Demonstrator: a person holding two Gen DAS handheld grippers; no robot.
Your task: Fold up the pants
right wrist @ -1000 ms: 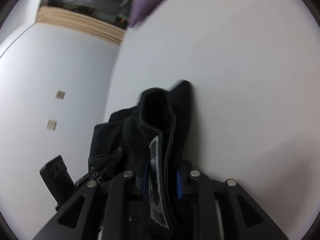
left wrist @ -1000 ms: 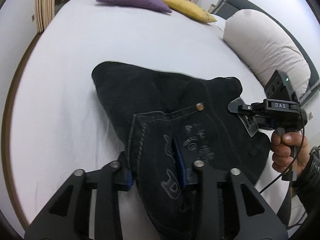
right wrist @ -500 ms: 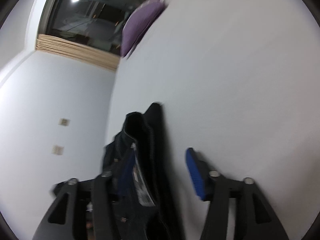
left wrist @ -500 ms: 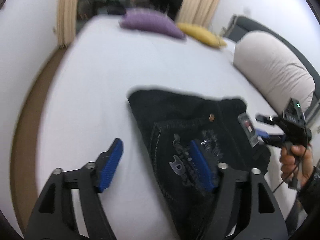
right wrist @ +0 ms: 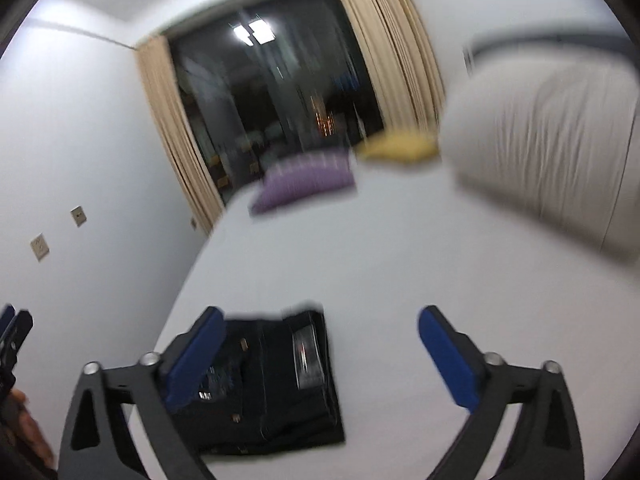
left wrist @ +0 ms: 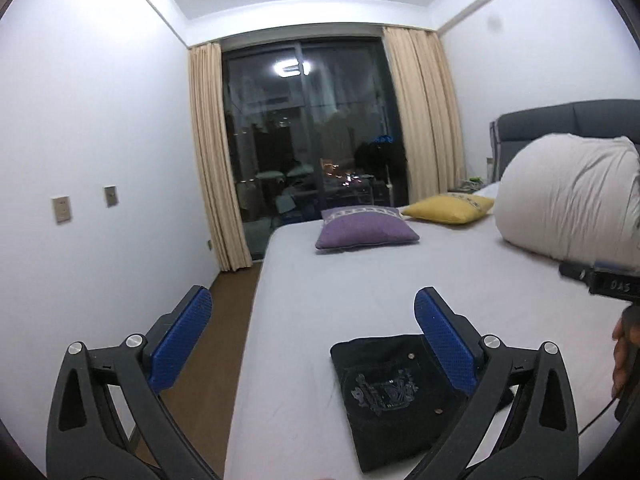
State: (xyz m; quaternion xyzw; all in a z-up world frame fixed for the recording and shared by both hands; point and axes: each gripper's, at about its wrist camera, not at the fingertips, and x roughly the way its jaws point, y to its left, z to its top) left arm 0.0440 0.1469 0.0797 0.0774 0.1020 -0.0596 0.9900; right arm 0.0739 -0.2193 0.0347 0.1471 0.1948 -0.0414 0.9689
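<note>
The black pants (left wrist: 390,396) lie folded into a compact square on the white bed (left wrist: 360,280), back pocket with embroidery facing up. My left gripper (left wrist: 312,336) is open and empty, raised above and behind the pants. My right gripper (right wrist: 320,350) is open and empty, also raised above the pants (right wrist: 276,380), which show blurred with a white label on top. A part of the right gripper shows at the right edge of the left wrist view (left wrist: 608,280).
A purple cushion (left wrist: 364,232), a yellow cushion (left wrist: 448,208) and a large white pillow (left wrist: 568,208) lie at the far and right side of the bed. A dark headboard (left wrist: 560,120) stands at right. Brown floor (left wrist: 216,340) and wall lie left, curtains and window behind.
Both grippers, shut on the pants a second ago, have opened, let the pants go and lifted up and back. The pants now lie flat, folded on the bed.
</note>
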